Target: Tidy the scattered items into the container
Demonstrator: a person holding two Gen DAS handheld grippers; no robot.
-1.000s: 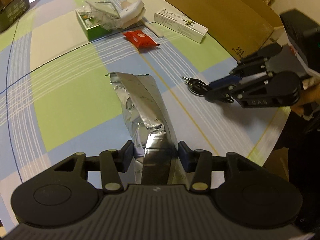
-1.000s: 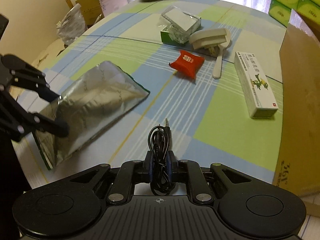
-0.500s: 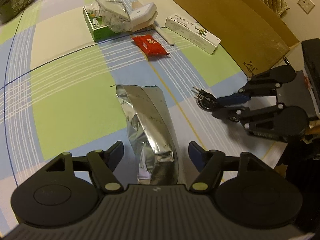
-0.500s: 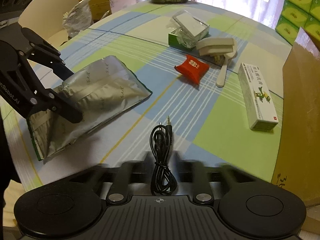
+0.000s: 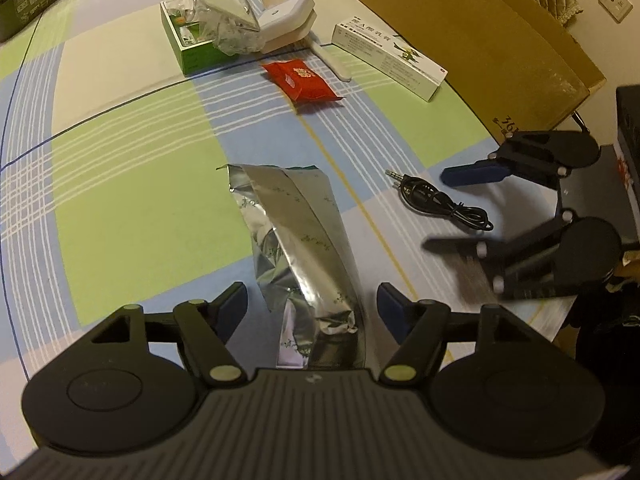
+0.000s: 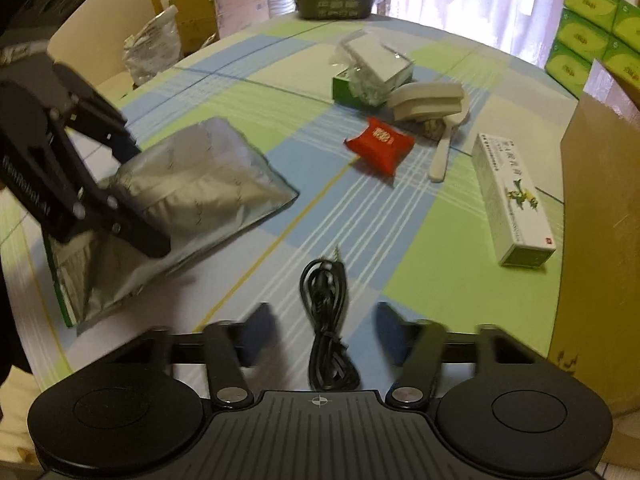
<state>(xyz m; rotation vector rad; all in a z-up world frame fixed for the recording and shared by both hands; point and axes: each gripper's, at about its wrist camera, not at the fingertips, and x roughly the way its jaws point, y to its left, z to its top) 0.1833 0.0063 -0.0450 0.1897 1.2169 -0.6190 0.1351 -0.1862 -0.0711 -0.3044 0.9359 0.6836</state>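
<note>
Farthest left of the left gripper (image 5: 310, 306), well ahead of its fingers, a green box topped with crumpled clear plastic (image 5: 200, 36) sits on the checked tablecloth (image 5: 120, 184), touching a white folded piece (image 5: 288, 20) and a white spoon-like handle (image 5: 334, 62). Straight ahead of this gripper lies the silver foil bag (image 5: 304, 240), its near end running between the blue pads; the jaws stand wide apart on either side and neither pad presses it, so the bag rests released on the cloth. Beyond the bag's far end is a red packet (image 5: 302, 80), and to the right of that a long white-and-green carton (image 5: 390, 56). Farther right, the right gripper (image 6: 318, 330) is likewise spread open, with the coiled black audio cable (image 6: 326, 320) lying loose on the table between its fingers, plug pointing away. At the far right stands the cardboard box (image 5: 480, 40), the likely container, its wall close beside the carton. Judging by this, nothing is boxed yet and both tools are at the pick-up step. The next move calls for closing on the bag and the cable, lifting each clear, then carrying them rightward over the box wall.
</note>
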